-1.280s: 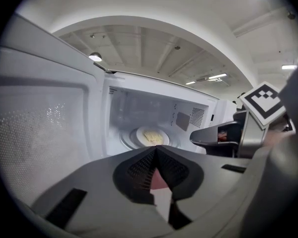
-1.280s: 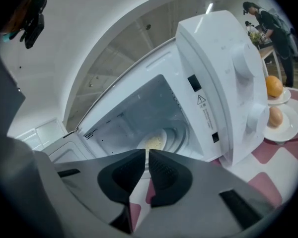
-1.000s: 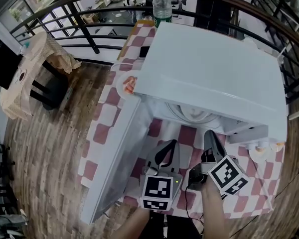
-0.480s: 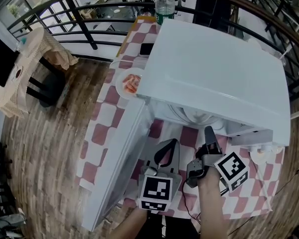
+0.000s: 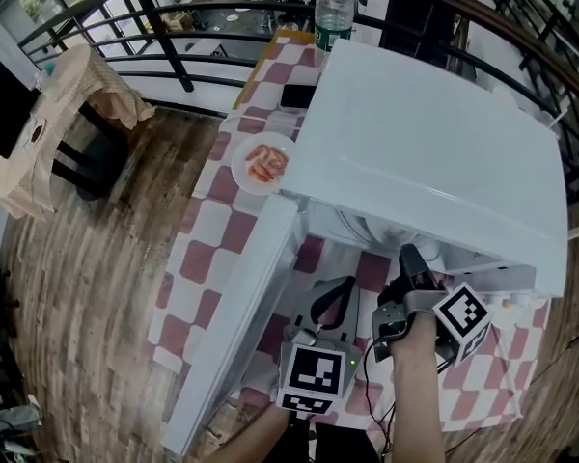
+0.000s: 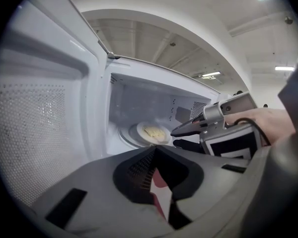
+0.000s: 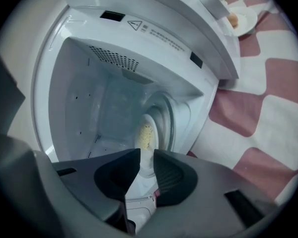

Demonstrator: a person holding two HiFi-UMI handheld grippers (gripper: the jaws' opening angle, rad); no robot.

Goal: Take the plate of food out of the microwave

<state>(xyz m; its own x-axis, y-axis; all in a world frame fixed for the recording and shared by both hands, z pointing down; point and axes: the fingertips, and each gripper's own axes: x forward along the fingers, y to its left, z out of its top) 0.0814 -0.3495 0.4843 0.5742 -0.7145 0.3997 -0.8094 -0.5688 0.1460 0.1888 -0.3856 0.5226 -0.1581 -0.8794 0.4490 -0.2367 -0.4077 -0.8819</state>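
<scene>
The white microwave (image 5: 434, 143) stands on the checked table with its door (image 5: 241, 326) swung open to the left. Inside, a white plate (image 6: 150, 133) of yellow food (image 7: 145, 135) rests on the turntable. My right gripper (image 5: 408, 257) is rolled on its side at the mouth of the cavity, short of the plate. Its jaws have just been opening, and it stands open (image 7: 146, 155) with nothing between them; in the left gripper view it (image 6: 181, 137) shows one jaw above the other. My left gripper (image 5: 345, 283) waits lower, in front of the opening, shut (image 6: 154, 150) and empty.
A second plate with pink food (image 5: 264, 162) sits on the table left of the microwave. Behind are a dark phone (image 5: 297, 96) and a water bottle (image 5: 334, 3). A small plate with a snack (image 7: 241, 19) lies at the microwave's right. A railing rings the table.
My right gripper has rolled onto its side and come closer to the microwave's opening, its jaws parted. The left gripper has stayed where it was.
</scene>
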